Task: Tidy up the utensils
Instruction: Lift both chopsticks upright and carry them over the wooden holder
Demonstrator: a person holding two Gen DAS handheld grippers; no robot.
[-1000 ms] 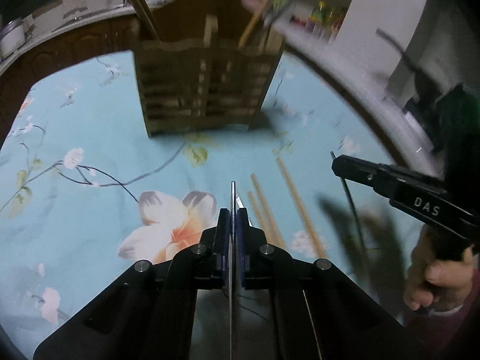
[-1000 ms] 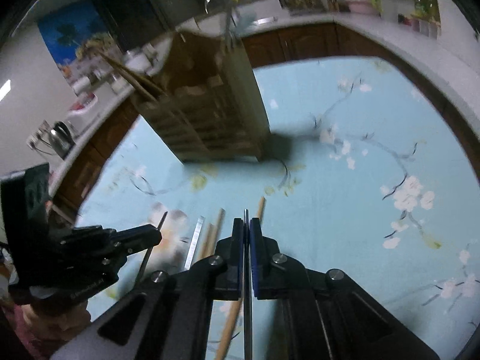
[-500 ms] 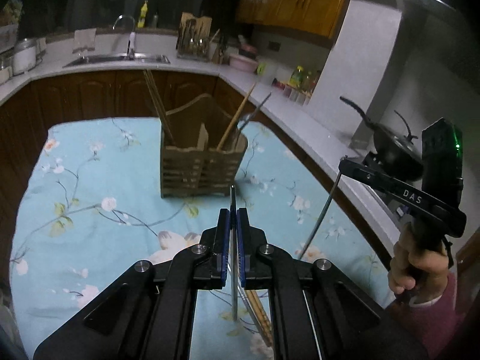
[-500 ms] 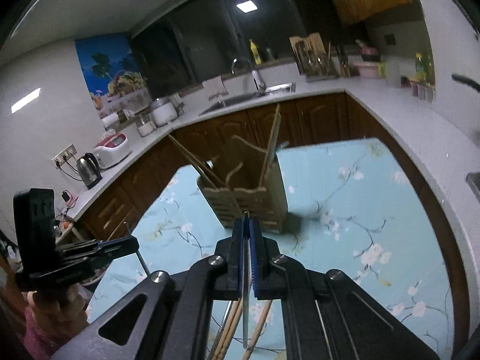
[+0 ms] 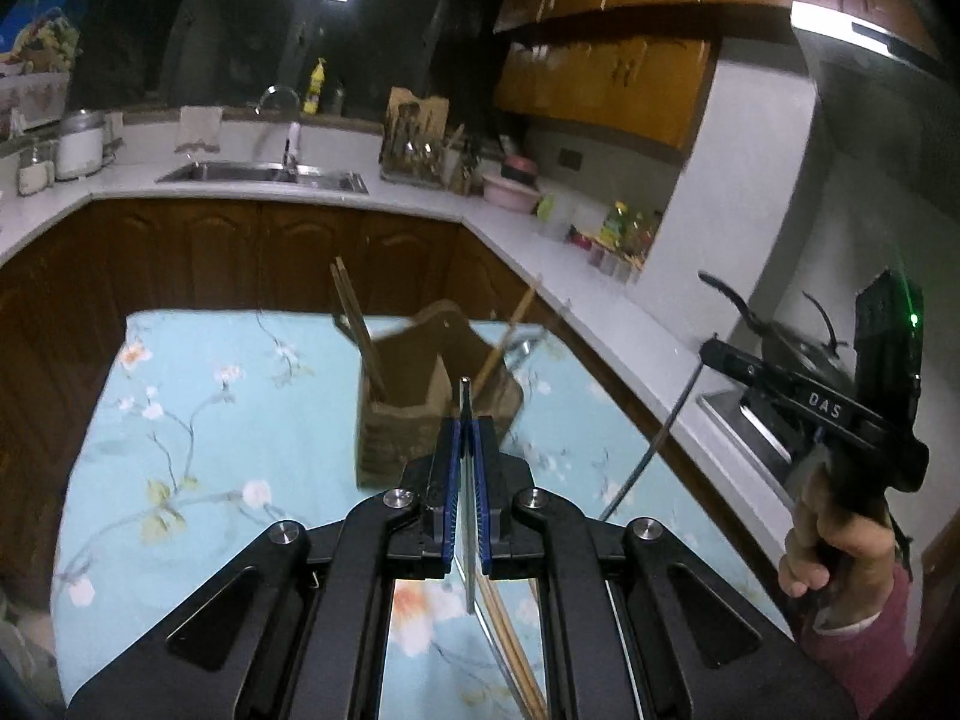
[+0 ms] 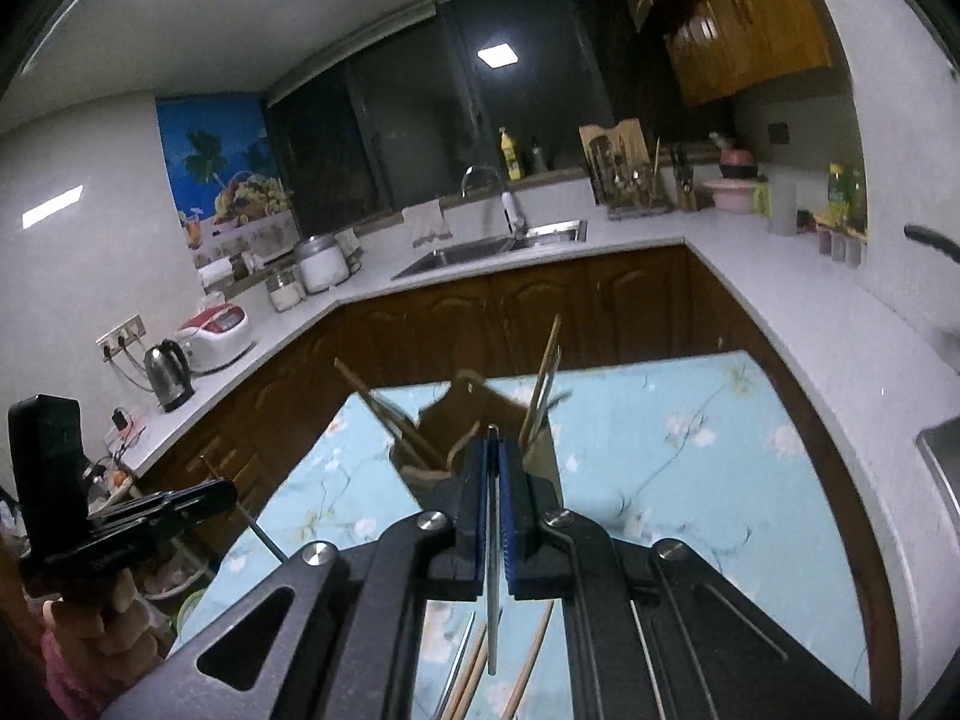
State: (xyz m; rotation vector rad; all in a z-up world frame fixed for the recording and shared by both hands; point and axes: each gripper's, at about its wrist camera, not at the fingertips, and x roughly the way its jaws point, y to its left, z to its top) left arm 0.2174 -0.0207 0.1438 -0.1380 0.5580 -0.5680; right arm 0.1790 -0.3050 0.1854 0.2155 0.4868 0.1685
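Note:
A wooden utensil holder (image 5: 420,414) stands on the blue floral tablecloth (image 5: 198,438), with several chopsticks leaning in it; it also shows in the right wrist view (image 6: 474,420). My left gripper (image 5: 465,420) is shut on a metal chopstick (image 5: 465,516), raised well above the table. My right gripper (image 6: 493,468) is shut on another metal chopstick (image 6: 492,588), also raised; it shows in the left wrist view (image 5: 711,354) with its chopstick hanging down. Loose wooden chopsticks (image 6: 528,672) lie on the cloth below.
A white counter (image 5: 540,240) wraps around the table, with a sink (image 5: 264,171), a knife block (image 5: 417,132), jars and a kettle (image 6: 168,375). A stove with a pan (image 5: 780,336) sits at the right.
Both grippers have risen high above the table, each lifting its metal chopstick off the cloth. The holder now lies farther away and below.

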